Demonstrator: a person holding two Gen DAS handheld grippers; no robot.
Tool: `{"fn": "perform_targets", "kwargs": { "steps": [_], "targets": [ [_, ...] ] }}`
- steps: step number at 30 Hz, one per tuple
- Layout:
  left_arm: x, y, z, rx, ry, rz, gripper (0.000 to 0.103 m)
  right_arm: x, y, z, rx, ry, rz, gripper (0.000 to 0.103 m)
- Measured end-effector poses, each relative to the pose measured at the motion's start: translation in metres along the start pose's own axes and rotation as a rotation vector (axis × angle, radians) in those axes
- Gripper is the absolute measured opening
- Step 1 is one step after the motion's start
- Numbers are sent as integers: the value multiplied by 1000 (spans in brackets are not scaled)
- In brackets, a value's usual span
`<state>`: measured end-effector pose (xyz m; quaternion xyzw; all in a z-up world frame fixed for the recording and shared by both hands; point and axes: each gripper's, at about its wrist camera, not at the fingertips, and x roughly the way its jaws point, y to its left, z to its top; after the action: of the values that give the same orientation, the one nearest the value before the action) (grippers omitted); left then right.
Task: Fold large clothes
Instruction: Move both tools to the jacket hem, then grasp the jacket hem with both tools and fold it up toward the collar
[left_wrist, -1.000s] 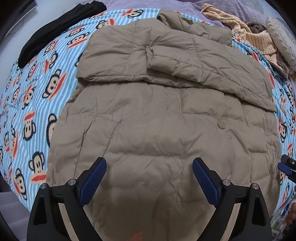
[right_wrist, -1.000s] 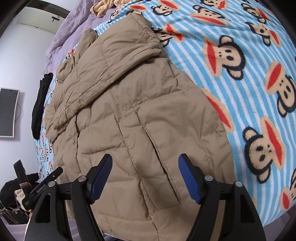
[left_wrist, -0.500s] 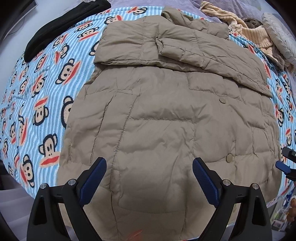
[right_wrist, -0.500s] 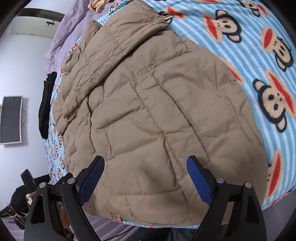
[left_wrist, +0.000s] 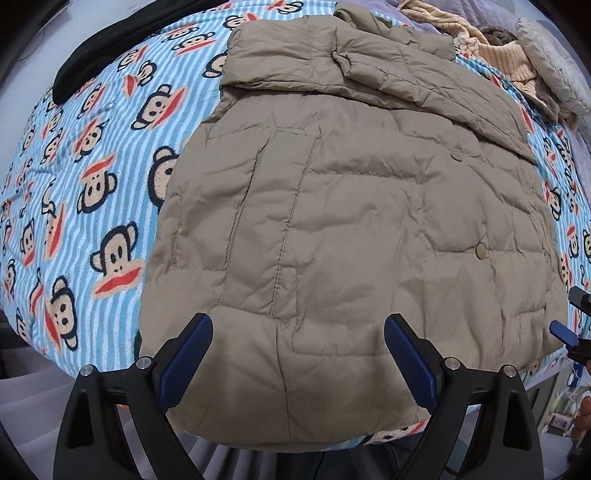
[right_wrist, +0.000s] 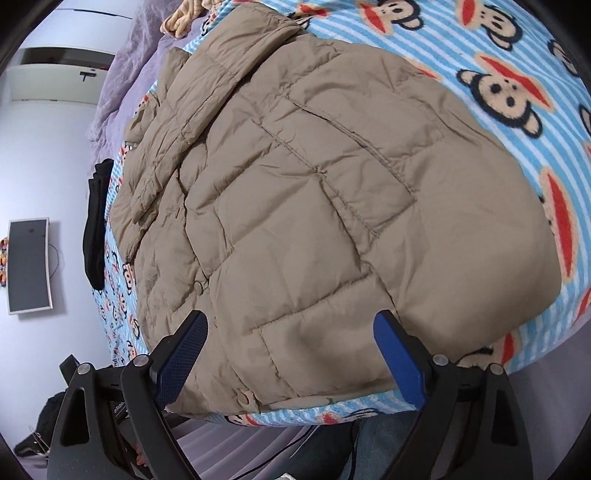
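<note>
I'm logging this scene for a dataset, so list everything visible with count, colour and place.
Puffer jacket: one, tan, spread flat on the bed, sleeves folded across its top.
Blanket: one, blue-striped with monkey faces, under the jacket.
Black garment: one, far left edge of bed.
Knit clothes: pile, cream, far right corner.
Purple bedding: beyond the blanket.
Wall panel: one, dark, white-framed.
Left gripper: black, blue pads, jaws open over the hem.
Right gripper: same, jaws open.

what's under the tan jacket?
The monkey-print blanket shows all around the jacket and past its hem. Whatever else lies beneath is covered. Both sleeves are folded on top.
</note>
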<state>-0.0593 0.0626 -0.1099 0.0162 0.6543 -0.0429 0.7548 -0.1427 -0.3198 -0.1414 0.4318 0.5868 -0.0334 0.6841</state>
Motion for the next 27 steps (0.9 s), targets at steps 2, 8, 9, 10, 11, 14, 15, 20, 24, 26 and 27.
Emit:
{"fn": "perform_targets", "kwargs": {
  "steps": [2, 8, 9, 10, 11, 14, 15, 20, 24, 26, 27],
  "targets": [
    [-2, 4, -5, 2, -7, 0, 95, -4, -4, -4, 19, -1, 3, 93],
    [-1, 13, -19, -3, 4, -47, 95, -20, -15, -18, 61, -22, -6, 93],
    [-1, 14, -22, -3, 3, -57, 95, -22, -17, -21, 70, -25, -9, 93],
    [-1, 16, -25, -3, 1, -73, 95, -24, -20, -24, 79, -29, -10, 93],
    [-2, 18, -28, -5, 0, -86, 95, -26, -24, -26, 89, -30, -10, 93],
    [-6, 30, -39, -33, -10, -115, 95, -25, -35, -31, 135, -19, -15, 93],
    [-9, 34, -43, -49, -13, -128, 95, -24, -38, -31, 148, -12, -14, 93],
    [-12, 63, -60, -167, 4, -221, 95, -19, -44, -24, 143, 20, -28, 93],
    [-5, 74, -74, -260, 37, -293, 95, -18, -50, -20, 131, 54, -40, 93],
    [3, 74, -81, -287, 61, -321, 95, -17, -59, -19, 143, 63, -39, 93],
    [7, 72, -83, -297, 71, -327, 95, -15, -66, -18, 159, 71, -38, 93]
  ]
}}
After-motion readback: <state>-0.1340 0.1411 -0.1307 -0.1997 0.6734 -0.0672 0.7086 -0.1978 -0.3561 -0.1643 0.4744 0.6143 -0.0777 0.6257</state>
